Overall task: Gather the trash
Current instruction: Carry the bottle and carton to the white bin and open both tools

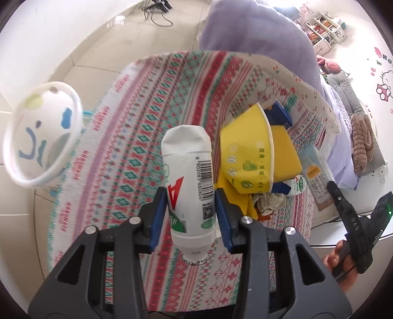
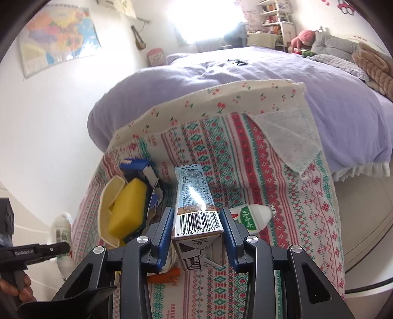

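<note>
My left gripper (image 1: 190, 203) is shut on a white plastic drink bottle (image 1: 189, 176) with a red and green label, held above the patterned tablecloth (image 1: 137, 127). A white trash bin (image 1: 44, 132) with blue marks stands low at the left, off the table. My right gripper (image 2: 196, 220) is shut on a small drink carton (image 2: 196, 203) with a barcode, above the same cloth (image 2: 282, 191). On the table lie a yellow paper bowl (image 1: 248, 152), a yellow sponge (image 2: 127, 206), a blue carton (image 2: 137, 166) and a second small white bottle (image 2: 253, 216).
A bed with a purple cover (image 2: 245, 81) stands behind the table. The cloth's corner (image 2: 289, 137) is folded back. Tiled floor (image 1: 81, 49) surrounds the table, with cables (image 1: 159, 14) at the far side. The right gripper's handle (image 1: 353, 225) shows in the left wrist view.
</note>
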`<action>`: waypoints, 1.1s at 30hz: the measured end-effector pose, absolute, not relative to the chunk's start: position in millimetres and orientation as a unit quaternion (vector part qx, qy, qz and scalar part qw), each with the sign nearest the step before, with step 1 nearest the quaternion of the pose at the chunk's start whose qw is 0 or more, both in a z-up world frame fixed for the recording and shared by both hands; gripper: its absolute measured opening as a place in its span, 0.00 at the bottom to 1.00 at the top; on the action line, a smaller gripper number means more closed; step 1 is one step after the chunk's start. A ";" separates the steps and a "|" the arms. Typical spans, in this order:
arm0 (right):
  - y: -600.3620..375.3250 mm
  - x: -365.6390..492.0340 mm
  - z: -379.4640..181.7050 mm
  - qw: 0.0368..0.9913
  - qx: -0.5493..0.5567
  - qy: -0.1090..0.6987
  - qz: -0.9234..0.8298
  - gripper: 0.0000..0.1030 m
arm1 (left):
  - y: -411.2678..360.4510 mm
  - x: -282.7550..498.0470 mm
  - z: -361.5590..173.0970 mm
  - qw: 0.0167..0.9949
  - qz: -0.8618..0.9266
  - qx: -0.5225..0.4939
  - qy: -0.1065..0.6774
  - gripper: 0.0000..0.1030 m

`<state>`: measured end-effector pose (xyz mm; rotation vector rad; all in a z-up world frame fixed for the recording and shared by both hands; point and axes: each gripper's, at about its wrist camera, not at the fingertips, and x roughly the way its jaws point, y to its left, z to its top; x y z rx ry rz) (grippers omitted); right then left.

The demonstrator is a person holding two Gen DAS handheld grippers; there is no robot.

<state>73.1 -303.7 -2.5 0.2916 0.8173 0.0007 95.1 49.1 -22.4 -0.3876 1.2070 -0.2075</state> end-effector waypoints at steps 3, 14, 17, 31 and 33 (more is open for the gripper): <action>-304.0 67.2 2.9 0.913 0.149 0.380 0.001 0.37 | 53.3 90.5 -23.4 0.802 -0.098 -0.182 0.560 0.40; -278.3 50.0 15.2 0.926 0.150 0.346 0.017 0.38 | 102.7 96.1 -34.1 0.806 -0.067 -0.214 0.547 0.40; -271.0 47.9 22.0 0.931 0.149 0.333 0.026 0.38 | 117.4 92.1 -33.2 0.806 -0.063 -0.229 0.543 0.41; -172.8 60.7 32.2 0.923 0.129 0.338 0.132 0.38 | 211.9 98.2 -42.5 0.799 0.010 -0.291 0.526 0.41; -146.7 66.5 27.2 0.917 0.117 0.350 0.153 0.38 | 221.0 102.9 -46.9 0.796 0.019 -0.293 0.530 0.41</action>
